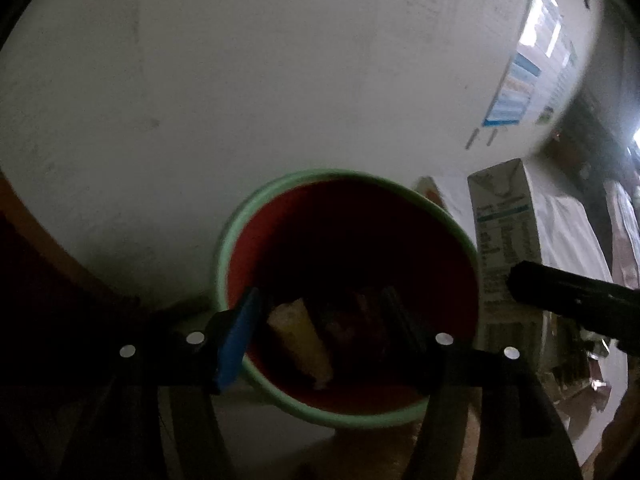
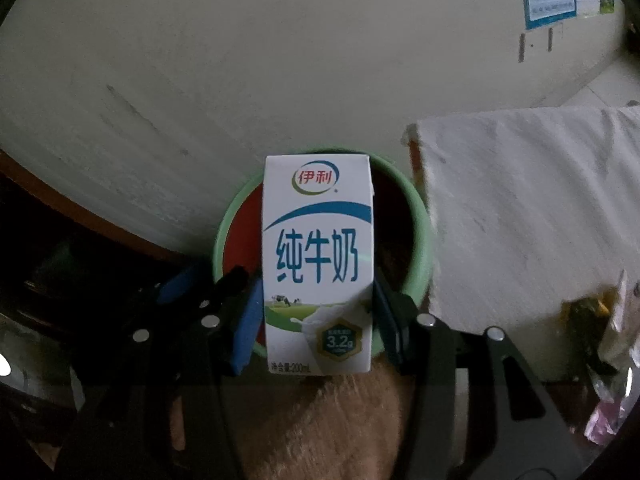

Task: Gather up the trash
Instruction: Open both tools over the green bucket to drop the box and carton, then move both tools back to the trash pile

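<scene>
- Right gripper (image 2: 316, 316): pinching an upright milk carton (image 2: 318, 264) above the bin's mouth, not yet dropped.
- Left gripper (image 1: 320, 336): spread, empty, over the bin (image 1: 240, 216).
- Bin interior: wrappers (image 1: 300, 340) already collected.

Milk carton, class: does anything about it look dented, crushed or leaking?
Only slightly. The milk carton has a crease across its lower right corner, beside the right gripper whose jaws clamp it over the green-rimmed bin. No leak or spill shows.

Open left gripper (image 1: 320, 344) over bin (image 1: 240, 240), perhaps wrappers inside.
</scene>
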`<action>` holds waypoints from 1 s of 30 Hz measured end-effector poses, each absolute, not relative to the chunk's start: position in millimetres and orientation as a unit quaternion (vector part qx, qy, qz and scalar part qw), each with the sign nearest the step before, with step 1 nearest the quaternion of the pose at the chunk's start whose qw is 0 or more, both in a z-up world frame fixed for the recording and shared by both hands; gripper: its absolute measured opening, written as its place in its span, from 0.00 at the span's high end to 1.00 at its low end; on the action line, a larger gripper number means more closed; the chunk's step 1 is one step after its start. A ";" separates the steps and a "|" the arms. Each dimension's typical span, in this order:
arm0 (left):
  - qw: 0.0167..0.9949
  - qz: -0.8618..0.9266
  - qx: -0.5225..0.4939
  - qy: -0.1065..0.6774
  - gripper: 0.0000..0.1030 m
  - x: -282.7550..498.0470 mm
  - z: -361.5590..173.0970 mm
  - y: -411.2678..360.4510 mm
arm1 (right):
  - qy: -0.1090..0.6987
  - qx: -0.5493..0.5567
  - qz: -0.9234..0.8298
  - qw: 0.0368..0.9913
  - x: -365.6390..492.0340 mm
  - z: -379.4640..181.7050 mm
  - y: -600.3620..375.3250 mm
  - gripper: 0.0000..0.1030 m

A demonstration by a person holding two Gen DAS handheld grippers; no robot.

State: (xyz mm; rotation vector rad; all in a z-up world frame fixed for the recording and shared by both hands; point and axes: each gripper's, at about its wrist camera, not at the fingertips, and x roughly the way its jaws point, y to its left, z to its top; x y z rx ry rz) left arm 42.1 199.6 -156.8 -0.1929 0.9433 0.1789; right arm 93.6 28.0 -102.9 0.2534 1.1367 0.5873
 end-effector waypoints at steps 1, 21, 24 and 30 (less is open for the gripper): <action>0.882 0.089 -0.094 0.453 0.42 42.2 -158.2 202.8 | 0.530 0.120 0.273 0.794 96.0 -104.1 30.8 0.48; 0.893 0.046 -0.065 0.443 0.42 40.1 -139.6 161.9 | 0.500 0.130 0.196 0.833 36.4 -82.3 -83.8 0.37; 0.895 0.025 -0.052 0.442 0.42 38.0 -134.3 141.7 | 0.508 0.085 0.158 0.842 26.0 -87.0 -127.5 0.37; 0.891 -0.028 -0.028 0.453 0.42 28.1 -129.5 97.7 | 0.559 0.039 0.104 0.822 9.6 -122.8 -205.3 0.37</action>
